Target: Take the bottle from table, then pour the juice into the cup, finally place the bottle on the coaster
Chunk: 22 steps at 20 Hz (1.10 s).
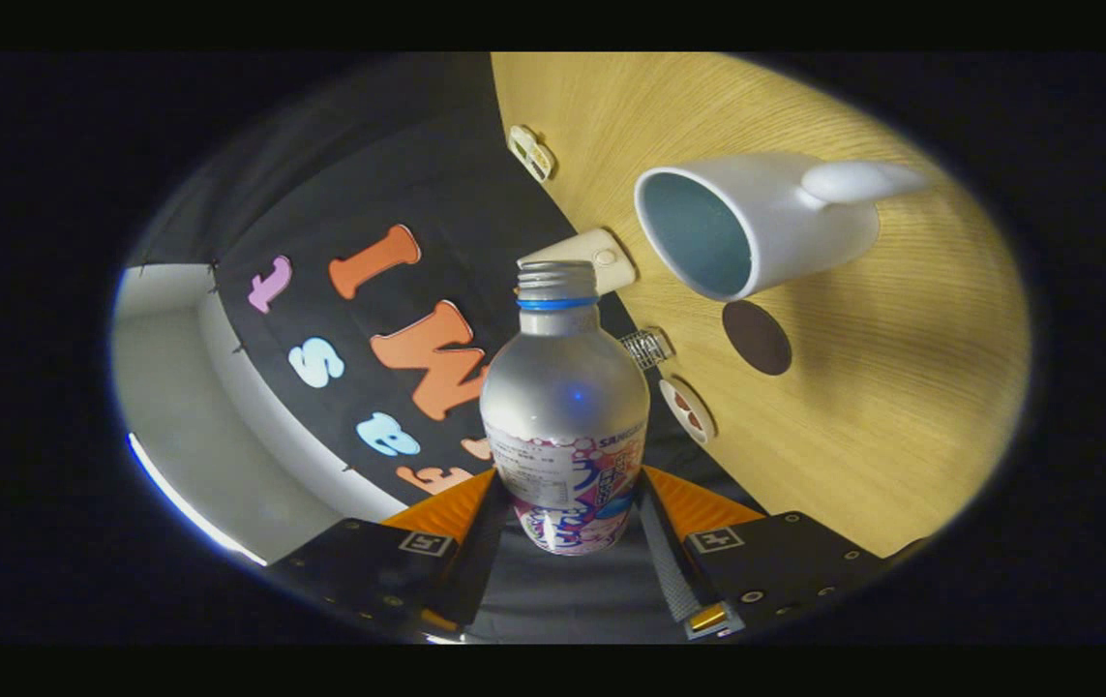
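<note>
My gripper point(567, 503) is shut on the bottle point(564, 407), both fingers pressing on its labelled lower body. The bottle is silver with a blue neck ring and no cap, and it is lifted off the table and tipped strongly, so the whole scene looks rotated. Its open mouth points toward the white cup point(756, 227) with a pale blue inside, which stands on the wooden table point(881, 407) beyond the fingers. A small gap remains between mouth and cup rim. A dark round coaster point(757, 337) lies flat on the table right beside the cup.
Small objects sit along the table's edge by the black booth wall: a beige block point(596, 259), a cream tag point(530, 152), a small wire piece point(646, 348) and a round white item point(688, 409). A white wall point(194, 416) lies past the cloth.
</note>
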Motion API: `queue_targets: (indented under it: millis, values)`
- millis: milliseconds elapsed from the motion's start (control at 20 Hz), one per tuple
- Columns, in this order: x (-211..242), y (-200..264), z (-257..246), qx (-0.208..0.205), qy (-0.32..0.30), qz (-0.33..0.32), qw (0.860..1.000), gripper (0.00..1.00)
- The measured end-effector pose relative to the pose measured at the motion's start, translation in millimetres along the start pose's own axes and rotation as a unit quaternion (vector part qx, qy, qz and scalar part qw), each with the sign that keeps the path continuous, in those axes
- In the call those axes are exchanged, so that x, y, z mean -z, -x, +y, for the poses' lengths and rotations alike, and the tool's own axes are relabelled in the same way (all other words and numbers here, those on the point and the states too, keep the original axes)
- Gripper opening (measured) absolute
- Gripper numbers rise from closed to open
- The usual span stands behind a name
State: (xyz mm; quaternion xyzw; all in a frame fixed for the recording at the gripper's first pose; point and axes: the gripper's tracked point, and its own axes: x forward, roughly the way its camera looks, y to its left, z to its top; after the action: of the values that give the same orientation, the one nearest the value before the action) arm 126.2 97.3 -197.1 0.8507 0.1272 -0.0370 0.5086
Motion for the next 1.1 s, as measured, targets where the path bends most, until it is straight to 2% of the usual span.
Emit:
queue_targets:
  millis: [200, 400, 700, 800, 900, 1100]
  values:
    - [-13, 6, -17, 0.037, 0.046, -0.011, 0.998, 0.73]
    - [-19, 8, -31, 0.074, 0.114, -0.007, 0.991, 0.73]
    - [-26, 14, -50, 0.121, 0.214, -0.003, 0.969, 0.73]
    - [-28, 14, -54, 0.134, 0.258, -0.001, 0.957, 0.73]
    - [-32, 15, -59, 0.152, 0.326, -0.002, 0.933, 0.73]
    - [-31, 19, -41, 0.142, 0.440, -0.005, 0.886, 0.73]
